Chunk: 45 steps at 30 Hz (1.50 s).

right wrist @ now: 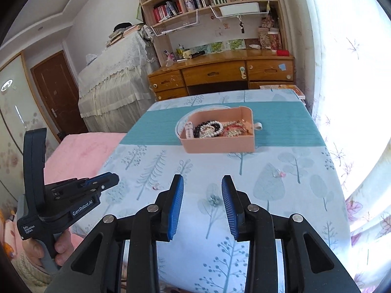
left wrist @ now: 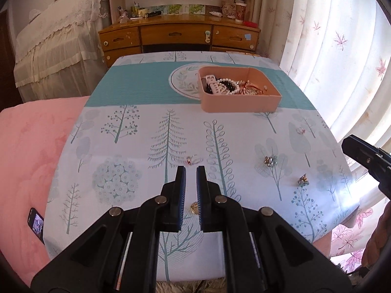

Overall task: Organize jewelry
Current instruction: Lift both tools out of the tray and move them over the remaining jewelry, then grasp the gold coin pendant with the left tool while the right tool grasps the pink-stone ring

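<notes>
Lying between parted right jaws: earring.

Both wrist cameras look steeply down along their fingers, close above the tree-printed tablecloth. Both share the pink rectangular jewelry box, upper centre, and the wooden desk beyond.

A pink box full of beads and chains sits at 12 o'clock on the table. Small shiny earrings lie loose at 3 o'clock, well apart.
</notes>
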{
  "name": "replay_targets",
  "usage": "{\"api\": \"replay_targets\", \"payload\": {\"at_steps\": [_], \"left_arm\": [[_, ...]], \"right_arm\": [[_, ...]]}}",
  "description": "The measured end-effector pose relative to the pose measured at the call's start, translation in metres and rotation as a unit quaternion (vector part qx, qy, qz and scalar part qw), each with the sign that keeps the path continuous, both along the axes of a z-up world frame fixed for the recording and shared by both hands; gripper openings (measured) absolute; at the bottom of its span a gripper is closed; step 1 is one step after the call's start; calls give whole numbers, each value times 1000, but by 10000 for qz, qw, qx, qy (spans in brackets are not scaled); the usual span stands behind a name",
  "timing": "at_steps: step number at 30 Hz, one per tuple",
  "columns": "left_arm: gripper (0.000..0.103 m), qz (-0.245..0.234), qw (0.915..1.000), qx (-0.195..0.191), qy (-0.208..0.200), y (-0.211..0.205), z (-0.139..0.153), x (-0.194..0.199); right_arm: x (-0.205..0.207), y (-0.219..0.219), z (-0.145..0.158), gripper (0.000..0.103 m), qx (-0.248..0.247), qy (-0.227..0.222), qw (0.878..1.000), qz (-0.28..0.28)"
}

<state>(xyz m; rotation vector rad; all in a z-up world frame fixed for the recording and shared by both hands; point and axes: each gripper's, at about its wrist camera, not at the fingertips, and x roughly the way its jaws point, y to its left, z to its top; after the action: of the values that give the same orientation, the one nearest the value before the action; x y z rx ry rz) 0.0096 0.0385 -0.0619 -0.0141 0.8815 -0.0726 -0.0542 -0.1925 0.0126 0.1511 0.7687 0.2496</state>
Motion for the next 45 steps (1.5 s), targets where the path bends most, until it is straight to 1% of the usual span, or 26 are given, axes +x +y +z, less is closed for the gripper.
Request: {"api": "replay_targets", "payload": {"at_steps": [4, 8, 11, 13, 17, 19, 21, 23, 24, 26, 29, 35, 40, 45], "left_arm": [[6, -33, 9995, -31, 299, 4, -26, 0], [6, -98, 9977, -276, 618, 13, -52, 0], [6, -161, 9963, -308, 785, 18, -67, 0], [7, -234, 9955, -299, 865, 18, -75, -1], [7, -437, 9925, -492, 1034, 17, -84, 1], [7, -479, 9920, -534, 1036, 16, -87, 2], [11, -516, 9916, -580, 1035, 15, -87, 4], [23, -575, 9905, -687, 1040, 14, -87, 7], [26, -597, 9901, -724, 1040, 13, -87, 7], [36, -630, 9899, -746, 1028, 11, -87, 9], [39, -632, 9903, -719, 1009, 9, -86, 12], [39, -581, 9918, -586, 977, 4, -86, 17], [39, -618, 9935, -179, 935, -10, -87, 21], [39, -695, 9936, 99, 883, -24, -88, 24]], "right_arm": [[-4, -14, -22, 33, 44, 273, 9996, -91], [-2, -26, -43, 33, 7, 483, 9986, -207], [2, -32, -56, 33, -25, 642, 9977, -238], [3, -35, -66, 33, -70, 716, 9971, -241], [9, -40, -85, 33, -124, 916, 9955, -192], [13, -39, -91, 33, -147, 1016, 9946, -135], [17, -37, -98, 33, -173, 1113, 9936, -69], [21, -35, -104, 33, -171, 1197, 9927, -16], [22, -34, -106, 33, -167, 1217, 9924, -5], [24, -34, -109, 33, -156, 1235, 9922, 4], [26, -36, -110, 33, -133, 1220, 9924, -3], [31, -27, -109, 33, -221, 1074, 9939, 146], [33, -21, -113, 33, -407, 1028, 9935, 273], [35, -22, -119, 33, -474, 1044, 9931, 246]]}}
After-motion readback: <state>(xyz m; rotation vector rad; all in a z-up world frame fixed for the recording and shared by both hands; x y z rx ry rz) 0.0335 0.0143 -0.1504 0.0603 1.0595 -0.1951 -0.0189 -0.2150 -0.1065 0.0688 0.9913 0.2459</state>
